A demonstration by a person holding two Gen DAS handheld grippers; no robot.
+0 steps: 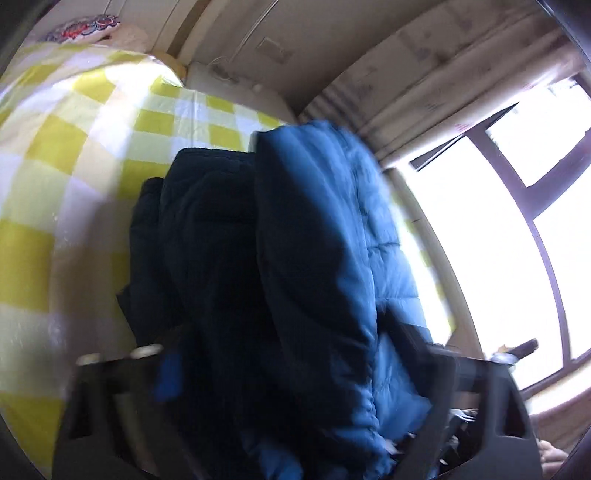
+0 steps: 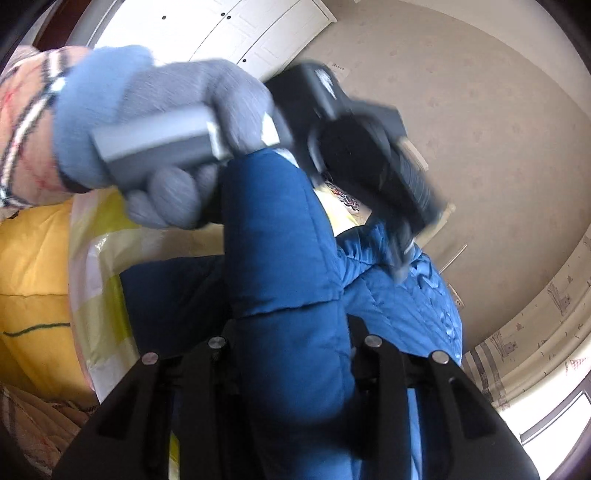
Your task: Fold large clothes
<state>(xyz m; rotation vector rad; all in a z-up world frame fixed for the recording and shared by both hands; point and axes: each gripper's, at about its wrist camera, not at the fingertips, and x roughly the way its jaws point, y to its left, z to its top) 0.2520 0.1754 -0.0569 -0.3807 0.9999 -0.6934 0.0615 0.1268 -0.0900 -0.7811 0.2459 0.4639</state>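
A puffy blue jacket [image 1: 332, 229] lies bunched on the bed and fills the left wrist view, with its dark lining [image 1: 210, 229] turned outward on the left. My left gripper [image 1: 288, 343] is shut on a thick fold of it, and both fingers are blurred. In the right wrist view a long padded part of the jacket [image 2: 284, 240] runs up between the fingers of my right gripper [image 2: 295, 332], which is shut on it. Further up, a hand in a grey-blue glove [image 2: 166, 140] holds the left gripper [image 2: 402, 254], whose tips bite into the jacket's far edge.
The bed wears a yellow-and-white checked sheet [image 1: 74, 147], with a patterned pillow [image 1: 85, 29] at its head. A bright window [image 1: 498, 240] and a curtain [image 2: 517, 350] are on the right. A yellow quilt [image 2: 33, 277] lies at the left, and white wardrobe doors [image 2: 221, 22] stand behind.
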